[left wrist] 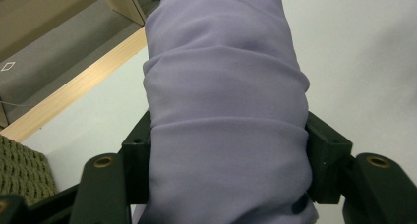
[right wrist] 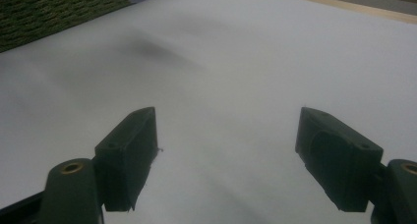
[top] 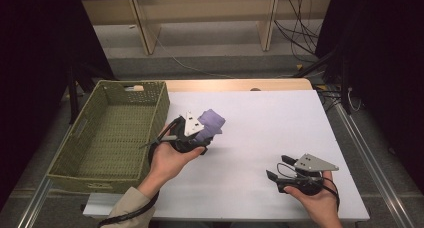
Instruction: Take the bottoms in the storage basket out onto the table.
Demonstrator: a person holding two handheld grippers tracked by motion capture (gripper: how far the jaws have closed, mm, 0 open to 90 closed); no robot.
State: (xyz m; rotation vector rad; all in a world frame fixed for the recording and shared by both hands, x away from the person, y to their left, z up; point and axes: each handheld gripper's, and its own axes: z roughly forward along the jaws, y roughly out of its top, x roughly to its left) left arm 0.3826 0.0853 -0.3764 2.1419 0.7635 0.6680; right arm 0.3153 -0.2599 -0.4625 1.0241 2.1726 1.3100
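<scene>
Two fingers (left wrist: 135,150) around lilac cloth (left wrist: 226,111)

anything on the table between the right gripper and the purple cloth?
Nothing: in the high view, only bare white table lies between the open right gripper and the purple cloth, which the left gripper holds. The right gripper view shows the same bare stretch.

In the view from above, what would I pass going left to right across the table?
Green woven basket → left tool, clamped on a rolled purple cloth → bare white tabletop → right tool, its jaws open with nothing between them.
</scene>
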